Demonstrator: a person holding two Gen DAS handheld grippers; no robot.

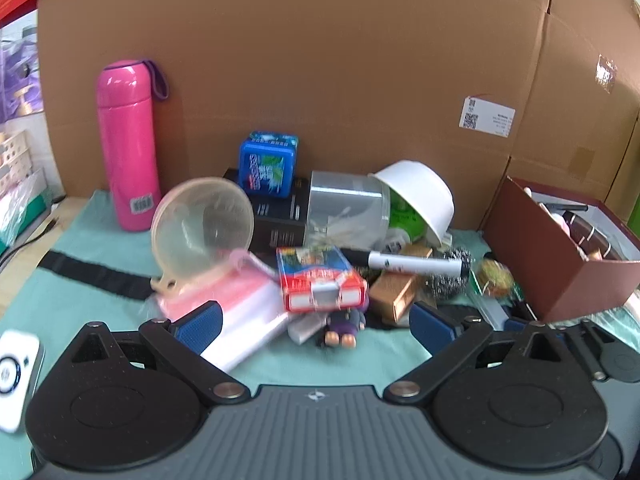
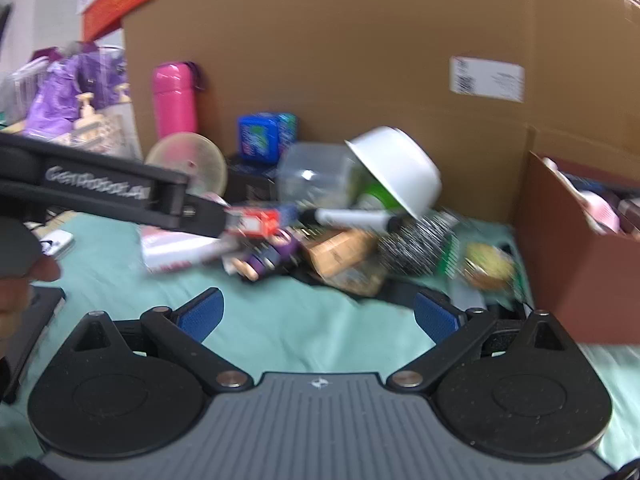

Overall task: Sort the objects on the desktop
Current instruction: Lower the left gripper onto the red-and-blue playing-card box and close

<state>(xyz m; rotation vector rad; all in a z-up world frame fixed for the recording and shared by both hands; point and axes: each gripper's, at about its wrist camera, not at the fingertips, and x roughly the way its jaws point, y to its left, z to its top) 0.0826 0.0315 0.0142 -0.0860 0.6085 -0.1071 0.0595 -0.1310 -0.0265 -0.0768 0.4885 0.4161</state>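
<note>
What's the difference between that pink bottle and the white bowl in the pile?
The pink bottle stands upright by itself on the left, against the cardboard; the white bowl is tipped over, leaning on the clutter in the middle. The bottle is tall, narrow and closed with a cap, with a barcode sticker low on its side; the bowl is wide, open and plain. Both sit at the back, untouched by either pair of tongs.

Lettering: "GenRobot.AI", white on the black body of the left gripper, right wrist view, slightly blurred. Codes: QR codes on a white label stuck to the cardboard wall; barcode sticker low on the pink bottle. All other print too blurred to read.
</note>
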